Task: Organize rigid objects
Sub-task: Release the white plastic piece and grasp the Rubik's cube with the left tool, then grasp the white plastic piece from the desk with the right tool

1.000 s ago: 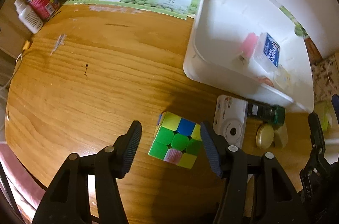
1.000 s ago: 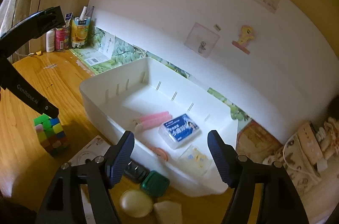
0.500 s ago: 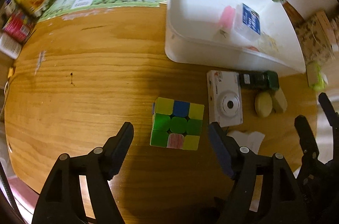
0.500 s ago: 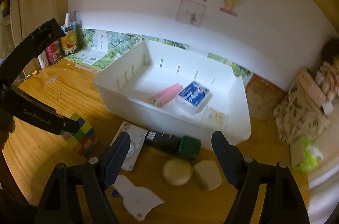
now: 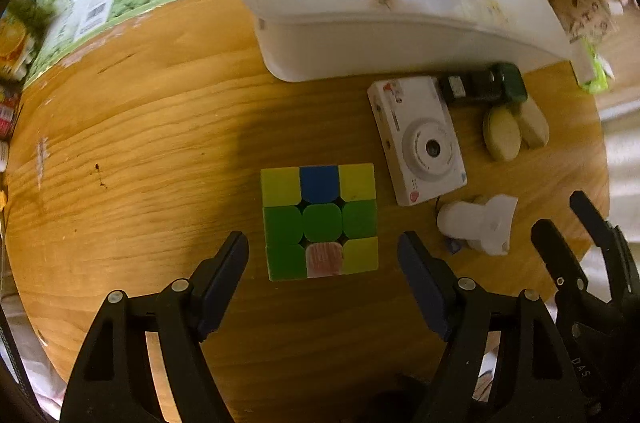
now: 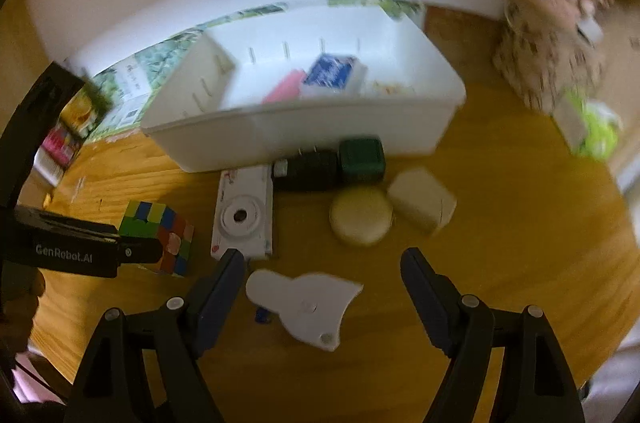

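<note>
On the wooden worktop (image 5: 140, 151), a colour cube (image 5: 320, 221) is seen lying just ahead of the left gripper (image 5: 322, 259), centred on the gap between its jaws but not touched by either. Those jaws are spread and have just been opening; nothing is pinched. Just right of the cube, a white camera (image 5: 418, 141) is laid lens-up. Before the right gripper (image 6: 322, 273), a flat white plastic piece (image 6: 304, 303) is found between the jaws, nearer the left one, untouched. These jaws too are spread, having just been opening. Behind, a white bin (image 6: 280, 135) is noted, holding a pink item (image 6: 282, 91) and a blue-labelled box (image 6: 332, 73).
</note>
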